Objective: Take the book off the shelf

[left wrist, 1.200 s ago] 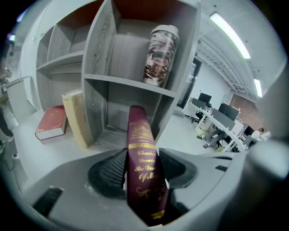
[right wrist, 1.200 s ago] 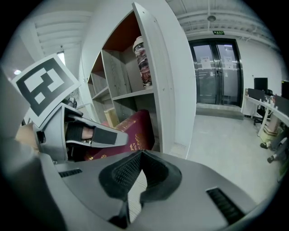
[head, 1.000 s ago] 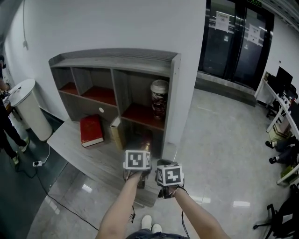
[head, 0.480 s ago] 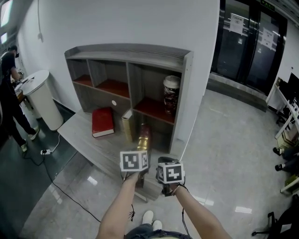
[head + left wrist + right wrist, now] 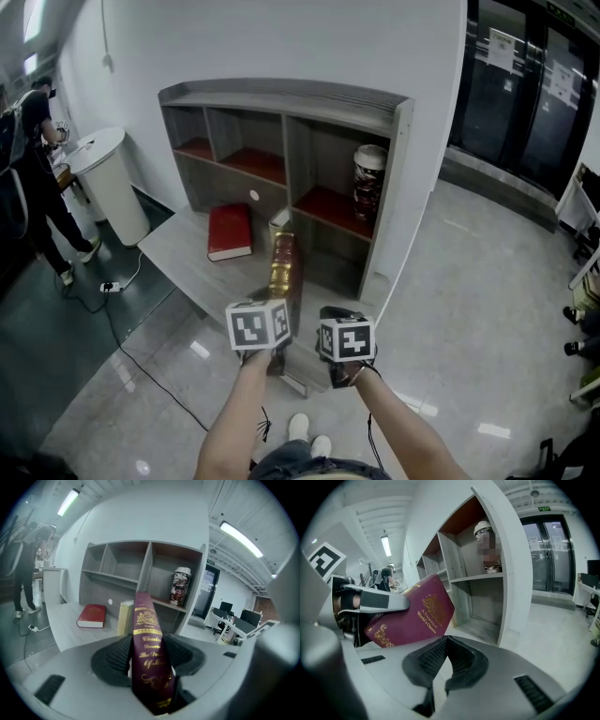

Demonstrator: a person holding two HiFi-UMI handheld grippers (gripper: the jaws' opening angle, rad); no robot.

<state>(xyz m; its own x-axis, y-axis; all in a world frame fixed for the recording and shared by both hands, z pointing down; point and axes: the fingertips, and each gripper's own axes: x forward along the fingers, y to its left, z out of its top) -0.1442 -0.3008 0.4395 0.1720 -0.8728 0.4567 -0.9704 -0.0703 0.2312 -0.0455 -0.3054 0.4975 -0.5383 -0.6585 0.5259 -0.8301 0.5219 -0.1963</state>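
Note:
A maroon book [image 5: 149, 653] with gold lettering on its spine stands upright between the jaws of my left gripper [image 5: 149, 660], which is shut on its lower end. In the head view the book [image 5: 282, 267] is out in front of the grey shelf unit [image 5: 281, 97], above the low grey table [image 5: 183, 258], with the left gripper [image 5: 274, 330] under it. My right gripper [image 5: 446, 640] is shut on nothing, to the right of the book [image 5: 417, 616]. It shows beside the left one in the head view [image 5: 336, 317].
A red book [image 5: 230, 232] lies flat on the table, and a cream book [image 5: 278, 221] stands by the shelf. A patterned jar [image 5: 369, 183] sits in the right compartment. At the left stand a white bin [image 5: 108, 183] and a person [image 5: 33, 178]. A cable [image 5: 141, 361] runs across the glossy floor.
The maroon book has come out of the lower shelf compartment, toward me, and stands free of it in the left gripper. Both grippers drew back slightly; the right stayed shut.

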